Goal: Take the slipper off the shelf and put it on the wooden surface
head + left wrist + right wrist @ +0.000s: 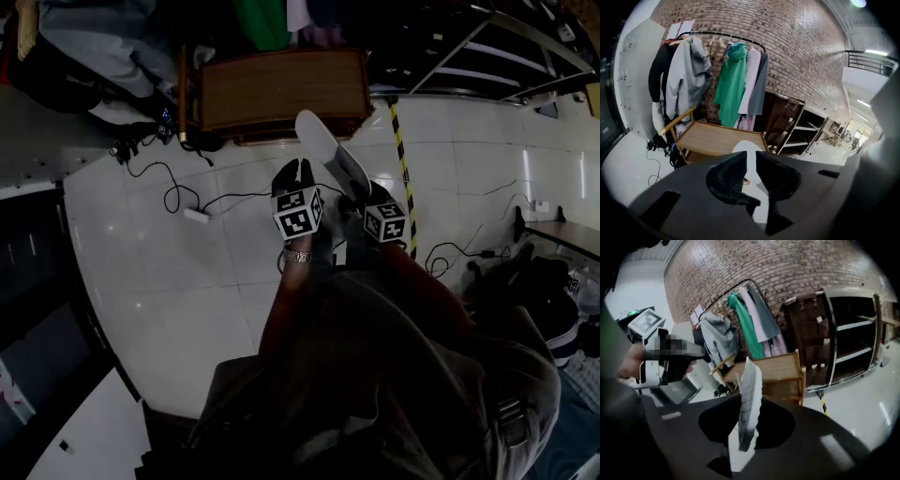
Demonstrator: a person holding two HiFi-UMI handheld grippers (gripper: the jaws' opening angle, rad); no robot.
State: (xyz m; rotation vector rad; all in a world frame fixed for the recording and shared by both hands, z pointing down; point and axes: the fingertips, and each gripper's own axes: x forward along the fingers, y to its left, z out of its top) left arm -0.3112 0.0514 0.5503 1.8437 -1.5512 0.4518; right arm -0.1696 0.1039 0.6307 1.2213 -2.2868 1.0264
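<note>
A white slipper point(330, 152) stands on edge between the jaws of my right gripper point(362, 193), which is shut on its heel end. Its toe points up and left toward the wooden table point(281, 89). In the right gripper view the slipper point(751, 376) rises from the gripper point(749, 403) in front of the table point(780, 366). My left gripper point(298, 174) hovers just left of the slipper without touching it. Its jaws point(751, 157) stand a narrow gap apart with nothing in them, and the slipper's toe point(746, 146) and the table point(712, 138) show beyond.
Dark shelving point(497, 56) stands right of the table, past a yellow-black floor strip point(403, 159). A rack of hanging clothes point(736, 79) lines the brick wall behind the table. Cables point(178, 197) trail over the white tiles on the left.
</note>
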